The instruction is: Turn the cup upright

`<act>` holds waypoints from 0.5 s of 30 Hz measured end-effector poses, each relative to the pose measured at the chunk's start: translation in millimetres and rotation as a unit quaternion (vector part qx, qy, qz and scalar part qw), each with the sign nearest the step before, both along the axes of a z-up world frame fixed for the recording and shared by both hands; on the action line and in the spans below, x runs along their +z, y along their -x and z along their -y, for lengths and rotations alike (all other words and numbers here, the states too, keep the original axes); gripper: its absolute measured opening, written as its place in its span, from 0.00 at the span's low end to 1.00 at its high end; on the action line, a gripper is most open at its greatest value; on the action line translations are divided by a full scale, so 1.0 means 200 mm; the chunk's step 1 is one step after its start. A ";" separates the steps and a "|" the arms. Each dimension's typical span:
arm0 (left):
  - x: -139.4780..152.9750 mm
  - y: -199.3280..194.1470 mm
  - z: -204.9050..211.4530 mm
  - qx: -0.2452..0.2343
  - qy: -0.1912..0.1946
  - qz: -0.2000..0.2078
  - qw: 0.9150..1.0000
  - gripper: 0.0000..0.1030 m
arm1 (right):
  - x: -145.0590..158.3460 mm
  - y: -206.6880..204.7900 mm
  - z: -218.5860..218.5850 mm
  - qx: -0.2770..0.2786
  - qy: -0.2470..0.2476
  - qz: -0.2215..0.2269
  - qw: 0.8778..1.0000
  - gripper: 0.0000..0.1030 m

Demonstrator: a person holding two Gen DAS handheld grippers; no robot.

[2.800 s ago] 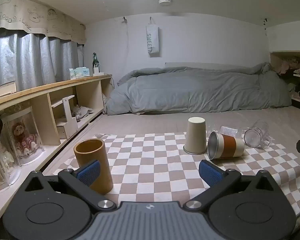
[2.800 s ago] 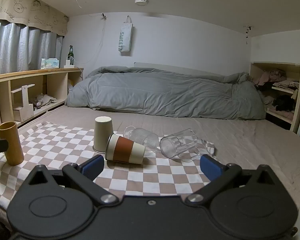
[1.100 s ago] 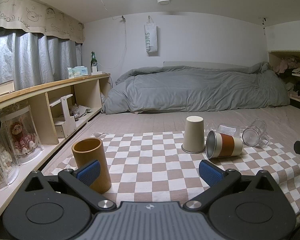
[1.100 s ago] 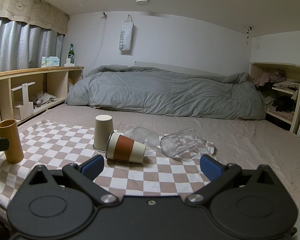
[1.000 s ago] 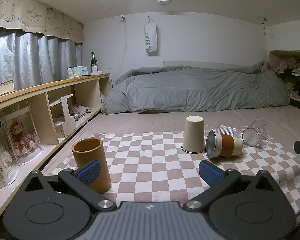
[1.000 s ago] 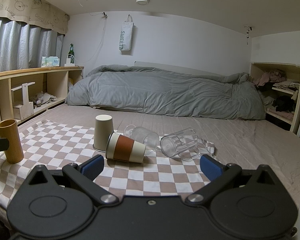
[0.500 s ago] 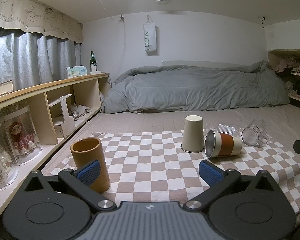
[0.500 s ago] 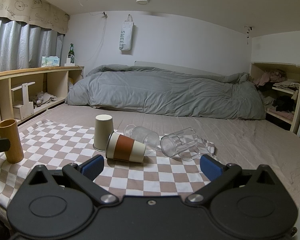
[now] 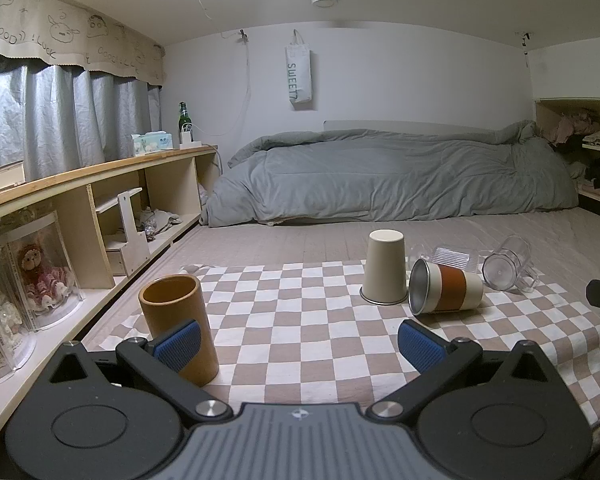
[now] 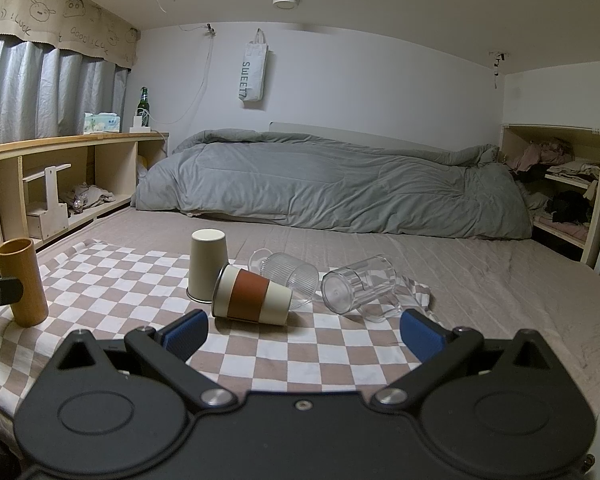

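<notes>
On a checkered cloth (image 9: 292,320) (image 10: 112,280) a cream cup (image 9: 383,266) (image 10: 206,264) stands upside down. A cream cup with a brown band (image 9: 444,293) (image 10: 252,296) lies on its side beside it. A ribbed glass (image 9: 448,255) (image 10: 286,274) and a clear mug (image 9: 508,269) (image 10: 360,284) lie on their sides behind it. A bamboo cup (image 9: 178,326) (image 10: 22,282) stands upright at the left. My left gripper (image 9: 298,346) is open and empty, its left pad in front of the bamboo cup. My right gripper (image 10: 304,330) is open and empty, short of the fallen cups.
A grey duvet (image 9: 388,176) (image 10: 332,192) lies across the back of the bed. A wooden shelf unit (image 9: 80,220) (image 10: 60,184) runs along the left side. A shelf with clothes (image 10: 560,196) is at the right.
Both views shift only slightly; the left gripper has drifted a little. No cup has moved and both grippers stay open.
</notes>
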State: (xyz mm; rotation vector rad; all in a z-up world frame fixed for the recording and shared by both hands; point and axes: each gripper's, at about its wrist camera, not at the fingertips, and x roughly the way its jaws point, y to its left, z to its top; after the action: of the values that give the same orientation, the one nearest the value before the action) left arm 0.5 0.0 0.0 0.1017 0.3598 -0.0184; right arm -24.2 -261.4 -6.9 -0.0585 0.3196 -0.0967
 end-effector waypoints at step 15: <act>-0.03 0.02 0.07 -0.003 0.010 -0.001 1.000 1.00 | -0.01 -0.05 -0.02 0.000 0.010 -0.012 1.000 1.00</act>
State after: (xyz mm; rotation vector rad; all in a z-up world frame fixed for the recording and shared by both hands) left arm -2.5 -14.5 -6.0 0.0839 0.3615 -0.0277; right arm -13.3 -258.1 -8.9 -0.0801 0.3425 -0.1001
